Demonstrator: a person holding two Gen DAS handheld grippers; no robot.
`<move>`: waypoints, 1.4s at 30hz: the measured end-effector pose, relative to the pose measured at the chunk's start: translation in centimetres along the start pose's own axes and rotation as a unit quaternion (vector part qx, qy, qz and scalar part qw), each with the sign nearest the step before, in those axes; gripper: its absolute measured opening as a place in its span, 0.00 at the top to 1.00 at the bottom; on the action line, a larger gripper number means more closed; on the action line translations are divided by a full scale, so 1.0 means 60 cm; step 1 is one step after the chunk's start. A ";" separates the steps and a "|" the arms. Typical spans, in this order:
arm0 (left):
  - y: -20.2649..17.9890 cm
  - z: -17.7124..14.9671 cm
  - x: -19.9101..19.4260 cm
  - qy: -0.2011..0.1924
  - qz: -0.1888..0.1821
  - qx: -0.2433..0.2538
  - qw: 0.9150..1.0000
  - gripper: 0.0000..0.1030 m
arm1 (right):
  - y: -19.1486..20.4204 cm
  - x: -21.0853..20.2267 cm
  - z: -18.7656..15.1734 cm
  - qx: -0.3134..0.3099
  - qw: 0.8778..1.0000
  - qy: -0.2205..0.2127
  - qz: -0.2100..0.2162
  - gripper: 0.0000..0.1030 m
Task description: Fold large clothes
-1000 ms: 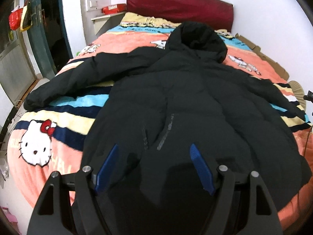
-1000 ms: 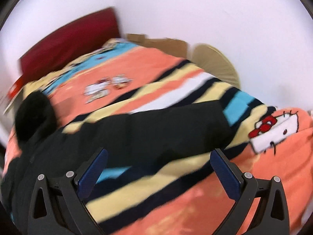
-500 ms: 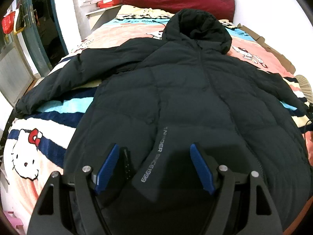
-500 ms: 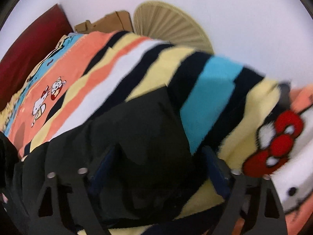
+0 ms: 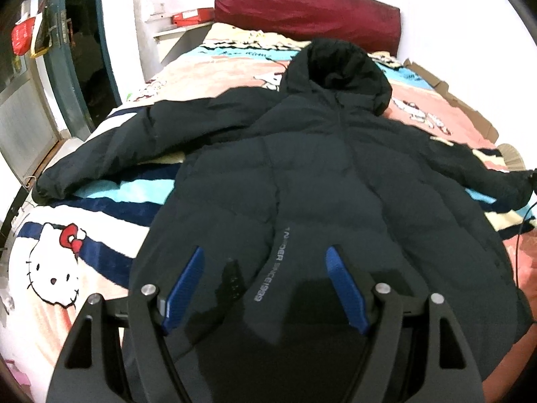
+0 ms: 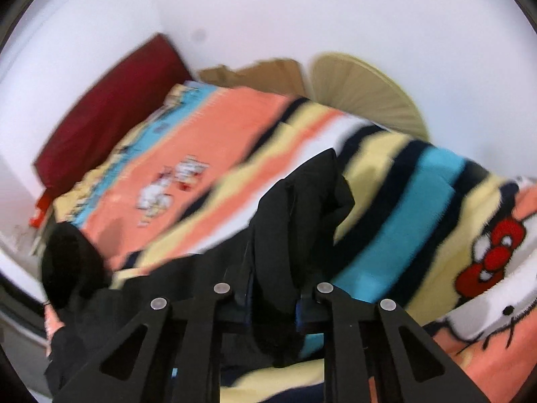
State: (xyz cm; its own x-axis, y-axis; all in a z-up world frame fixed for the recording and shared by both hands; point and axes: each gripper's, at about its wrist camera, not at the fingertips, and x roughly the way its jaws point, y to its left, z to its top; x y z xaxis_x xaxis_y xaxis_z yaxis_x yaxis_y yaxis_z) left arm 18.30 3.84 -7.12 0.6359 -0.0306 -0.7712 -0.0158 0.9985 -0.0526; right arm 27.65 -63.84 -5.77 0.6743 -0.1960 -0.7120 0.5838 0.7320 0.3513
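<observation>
A large black hooded puffer jacket (image 5: 319, 174) lies face up and spread out on the bed, hood toward the headboard, sleeves out to both sides. My left gripper (image 5: 265, 268) is open with blue pads, hovering over the jacket's lower front near the grey lettering. My right gripper (image 6: 273, 299) is shut on the cuff of the jacket's right sleeve (image 6: 302, 208), which bunches up between the jaws and is lifted off the blanket. The hood also shows in the right wrist view (image 6: 70, 265).
The bed is covered by a striped Hello Kitty blanket (image 5: 60, 268), with a dark red headboard (image 5: 308, 16). A doorway (image 5: 84, 67) is at left. Cardboard (image 6: 255, 70) and a beige fan (image 6: 365, 94) stand against the wall beside the bed.
My right gripper closed on the right sleeve cuff and lifted it off the blanket. My left gripper stayed open and drifted slightly over the jacket's lower front.
</observation>
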 end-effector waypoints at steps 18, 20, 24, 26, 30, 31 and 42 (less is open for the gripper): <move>0.131 -0.016 -0.113 -0.075 0.021 -0.060 0.995 0.28 | 0.431 -0.188 -0.074 -0.188 0.968 -0.022 0.162 0.85; 0.161 -0.022 -0.120 -0.080 0.031 -0.074 0.994 0.28 | 0.477 -0.200 -0.102 -0.211 0.962 -0.019 0.173 0.85; 0.221 -0.036 -0.124 -0.081 0.049 -0.102 0.990 0.28 | 0.565 -0.212 -0.174 -0.243 0.948 -0.007 0.204 0.85; 0.254 -0.043 -0.124 -0.077 0.054 -0.118 0.989 0.28 | 0.604 -0.203 -0.213 -0.251 0.943 0.007 0.217 0.85; 0.309 -0.057 -0.122 -0.069 0.069 -0.139 0.985 0.28 | 0.661 -0.177 -0.289 -0.270 0.934 0.038 0.231 0.85; 0.322 -0.060 -0.120 -0.067 0.072 -0.144 0.985 0.28 | 0.679 -0.167 -0.315 -0.279 0.930 0.049 0.234 0.85; 0.376 -0.072 -0.111 -0.042 0.095 -0.147 0.984 0.28 | 0.756 -0.066 -0.560 -0.363 0.896 0.151 0.208 0.84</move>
State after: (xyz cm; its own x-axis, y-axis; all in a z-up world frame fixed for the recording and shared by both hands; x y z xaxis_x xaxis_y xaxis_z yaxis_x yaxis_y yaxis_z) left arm 10.37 26.35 -5.91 0.6614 0.1709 -0.7303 -0.3550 0.9291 -0.1041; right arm 36.29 -7.95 -7.45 0.5483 0.2966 -0.7819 -0.2100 0.9539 0.2146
